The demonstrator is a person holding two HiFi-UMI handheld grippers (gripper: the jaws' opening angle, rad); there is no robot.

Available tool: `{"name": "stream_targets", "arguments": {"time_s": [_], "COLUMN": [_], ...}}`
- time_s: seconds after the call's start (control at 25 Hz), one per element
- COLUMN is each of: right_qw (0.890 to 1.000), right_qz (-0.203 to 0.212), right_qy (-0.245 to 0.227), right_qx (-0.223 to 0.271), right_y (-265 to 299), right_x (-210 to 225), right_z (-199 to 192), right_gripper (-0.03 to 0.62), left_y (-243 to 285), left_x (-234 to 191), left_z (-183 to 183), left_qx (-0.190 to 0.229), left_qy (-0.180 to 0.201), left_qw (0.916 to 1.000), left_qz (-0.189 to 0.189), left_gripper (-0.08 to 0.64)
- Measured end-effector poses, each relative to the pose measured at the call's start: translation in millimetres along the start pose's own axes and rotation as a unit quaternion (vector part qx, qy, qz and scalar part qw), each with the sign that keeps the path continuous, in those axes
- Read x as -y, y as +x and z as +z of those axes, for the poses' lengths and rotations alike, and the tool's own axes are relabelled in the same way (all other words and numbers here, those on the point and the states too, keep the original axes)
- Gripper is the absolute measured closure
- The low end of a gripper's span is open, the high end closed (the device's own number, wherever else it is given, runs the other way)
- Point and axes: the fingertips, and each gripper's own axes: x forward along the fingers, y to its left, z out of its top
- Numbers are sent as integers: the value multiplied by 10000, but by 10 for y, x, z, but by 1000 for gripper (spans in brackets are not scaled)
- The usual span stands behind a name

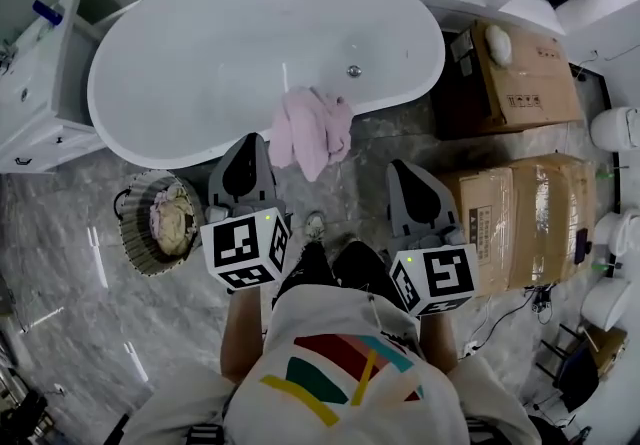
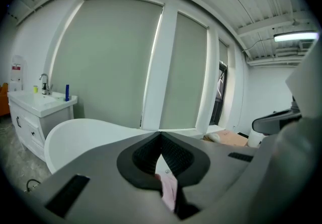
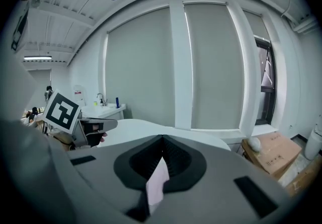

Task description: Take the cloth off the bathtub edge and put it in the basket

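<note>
A pink cloth (image 1: 311, 130) hangs over the near edge of the white bathtub (image 1: 190, 63). On the floor to the left of me stands a round woven basket (image 1: 133, 233) with a pale bundle in it. My left gripper (image 1: 247, 145) is shut and empty, just left of the cloth and short of the tub rim. My right gripper (image 1: 407, 173) is shut and empty too, to the right of the cloth and apart from it. In the left gripper view the jaws (image 2: 161, 136) meet, and a strip of the pink cloth (image 2: 169, 190) shows below them.
Cardboard boxes (image 1: 525, 78) (image 1: 525, 218) stand on the floor to the right of the tub. A white vanity (image 1: 35, 93) with a blue bottle is at the left. White fixtures (image 1: 615, 128) line the right edge. The floor is grey marble tile.
</note>
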Motion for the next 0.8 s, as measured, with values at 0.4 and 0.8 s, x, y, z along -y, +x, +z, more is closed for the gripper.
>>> {"name": "stream_targets", "arguments": {"time_s": [0.4,0.8], "right_qw": [9995,9980], "right_qz": [239,488], "right_qy": [36,2], "right_qx": [188,393], "right_y": [245,324], "right_x": [110,328], "right_z": [53,139], "right_gripper": [580,580], "left_y": [67,144], "left_x": [94,255], "left_z": [81,39], "left_qx": [92,-2], "left_qy": [106,298], "left_qw": [9997,9987], "left_qz": [196,419], "left_gripper": [543,543]}}
